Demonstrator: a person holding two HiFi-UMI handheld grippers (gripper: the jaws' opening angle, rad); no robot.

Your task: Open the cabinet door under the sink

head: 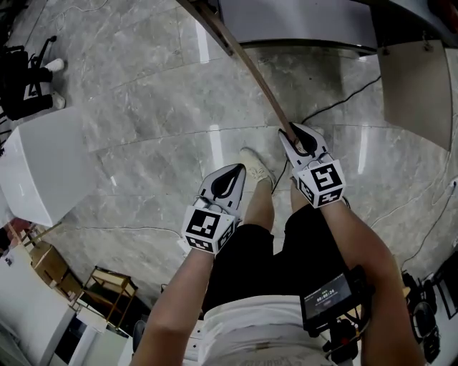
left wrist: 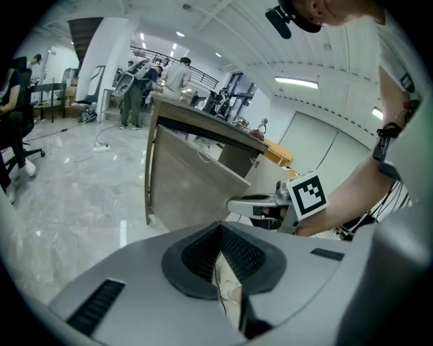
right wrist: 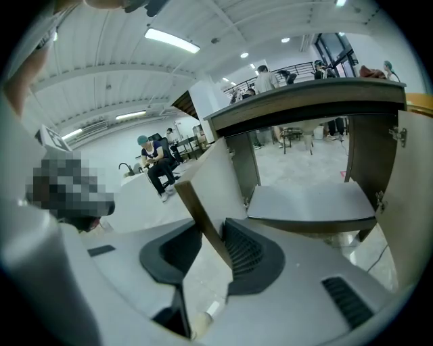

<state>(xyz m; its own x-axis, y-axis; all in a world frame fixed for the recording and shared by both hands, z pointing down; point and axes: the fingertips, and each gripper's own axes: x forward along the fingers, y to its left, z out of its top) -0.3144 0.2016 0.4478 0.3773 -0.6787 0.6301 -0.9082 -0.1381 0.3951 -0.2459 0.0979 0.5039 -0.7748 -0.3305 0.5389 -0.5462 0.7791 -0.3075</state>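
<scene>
The cabinet door (head: 250, 71) stands swung out, seen edge-on from above as a thin brown strip running from the cabinet (head: 293, 21) toward me. My right gripper (head: 299, 136) is at its free end. In the right gripper view the door's (right wrist: 210, 182) edge passes between the jaws of the right gripper (right wrist: 206, 250), lying against the right-hand pad with a small gap on the other side. The inner shelf (right wrist: 311, 203) is exposed. My left gripper (head: 227, 179) hangs lower left, shut and empty; its pads (left wrist: 233, 253) meet. The left gripper view shows the door (left wrist: 189, 182) and the right gripper (left wrist: 254, 203).
A second door (head: 415, 86) is open on the right. A white box (head: 43, 171) stands at the left, wooden racks (head: 107, 286) at lower left. A black cable (head: 336, 100) lies on the marble floor. The person's foot (head: 257, 168) is below the grippers.
</scene>
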